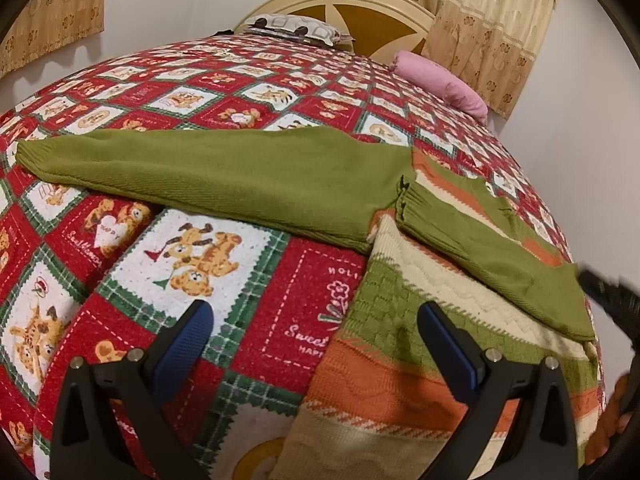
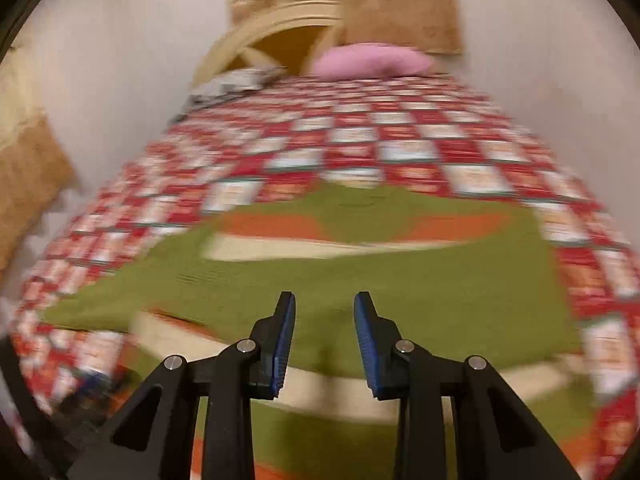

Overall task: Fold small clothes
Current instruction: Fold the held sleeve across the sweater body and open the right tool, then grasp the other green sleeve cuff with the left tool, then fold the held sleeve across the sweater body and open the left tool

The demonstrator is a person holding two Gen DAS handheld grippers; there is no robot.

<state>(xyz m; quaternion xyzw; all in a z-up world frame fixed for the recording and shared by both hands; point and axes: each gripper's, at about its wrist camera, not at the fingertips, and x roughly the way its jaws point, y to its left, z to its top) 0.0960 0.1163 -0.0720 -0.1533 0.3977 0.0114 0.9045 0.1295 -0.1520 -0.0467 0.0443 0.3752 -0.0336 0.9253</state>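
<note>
Bedroom setup, teddy-print bedspread (image 1: pixel 256 304) under everything. Left gripper (image 1: pixel 316 344) gapes wide, empty, over the sweater (image 1: pixel 420 320) hem at the bed's near edge. Right gripper (image 2: pixel 325 340) half open, empty too. Outstretched left sleeve (image 1: pixel 192 168) runs sideways, nearer the left gripper. Right view's blurry; only the left shows that sleeve clearly.

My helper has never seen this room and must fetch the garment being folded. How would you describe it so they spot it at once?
Start at the bed's red patchwork quilt printed with teddy bears. On its near end lies the sweater, knitted in green, cream and orange bands, with plain green sleeves. The only other soft things, a pink pillow and a grey patterned pillow, sit far off by the headboard.
</note>
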